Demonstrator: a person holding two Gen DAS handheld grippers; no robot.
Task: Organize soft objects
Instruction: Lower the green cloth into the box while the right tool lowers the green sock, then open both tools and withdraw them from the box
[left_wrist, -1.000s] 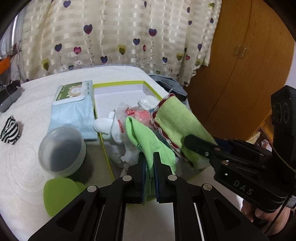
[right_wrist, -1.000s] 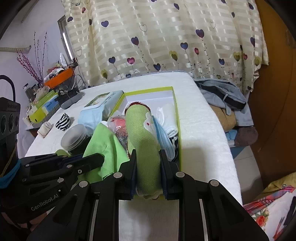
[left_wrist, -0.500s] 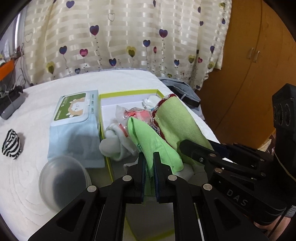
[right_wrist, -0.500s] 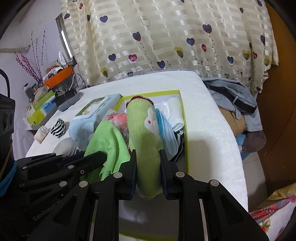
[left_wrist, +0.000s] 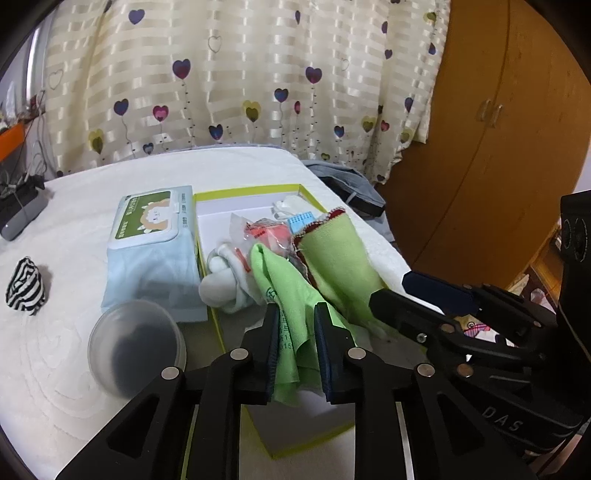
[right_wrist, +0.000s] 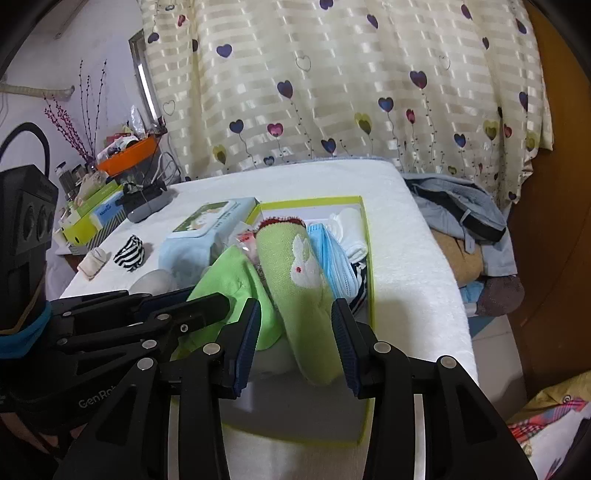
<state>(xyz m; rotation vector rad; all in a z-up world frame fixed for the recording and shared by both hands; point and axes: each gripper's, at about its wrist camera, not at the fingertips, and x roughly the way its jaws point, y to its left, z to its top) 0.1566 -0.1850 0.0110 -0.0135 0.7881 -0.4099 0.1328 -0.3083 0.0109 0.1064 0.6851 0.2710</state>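
A white box with a lime rim (left_wrist: 251, 192) (right_wrist: 364, 229) lies on the white bed. It holds a green cloth (left_wrist: 288, 295) (right_wrist: 236, 280), a green sock with a white rabbit (right_wrist: 299, 284) (left_wrist: 340, 262), a white plush toy (left_wrist: 225, 280), a red packet (left_wrist: 266, 232), blue masks (right_wrist: 332, 258) and white socks (right_wrist: 349, 225). My left gripper (left_wrist: 295, 321) is open, its jaws on either side of the green cloth. My right gripper (right_wrist: 295, 325) is open, its jaws on either side of the green sock.
A wipes pack (left_wrist: 151, 221) lies left of the box, with a round clear container (left_wrist: 136, 343) in front of it. A striped sock (left_wrist: 26, 288) lies at the far left. Clothes (right_wrist: 461, 221) are piled right of the bed, by a wooden wardrobe (left_wrist: 498, 147).
Both grippers have opened and let go: the left of the green cloth, the right of the green sock. Both views have pulled back from the box a little.
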